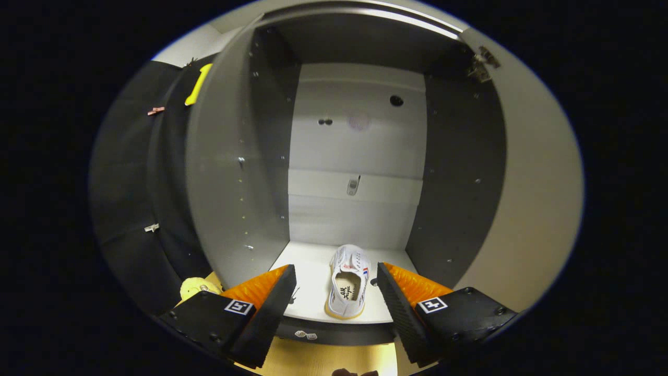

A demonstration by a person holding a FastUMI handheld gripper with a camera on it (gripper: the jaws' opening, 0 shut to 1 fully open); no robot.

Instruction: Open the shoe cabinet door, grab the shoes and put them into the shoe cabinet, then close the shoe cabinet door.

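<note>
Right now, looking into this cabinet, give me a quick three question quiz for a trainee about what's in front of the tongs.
1. True or false: the shoe lies on the cabinet floor.
2. The tongs are: A) shut on the shoe, B) open with the shoe ahead between their fingers, C) shut on the door.
3. Fill in: the cabinet door stands ____.

Key: 1 true. 2 B. 3 open.
</note>
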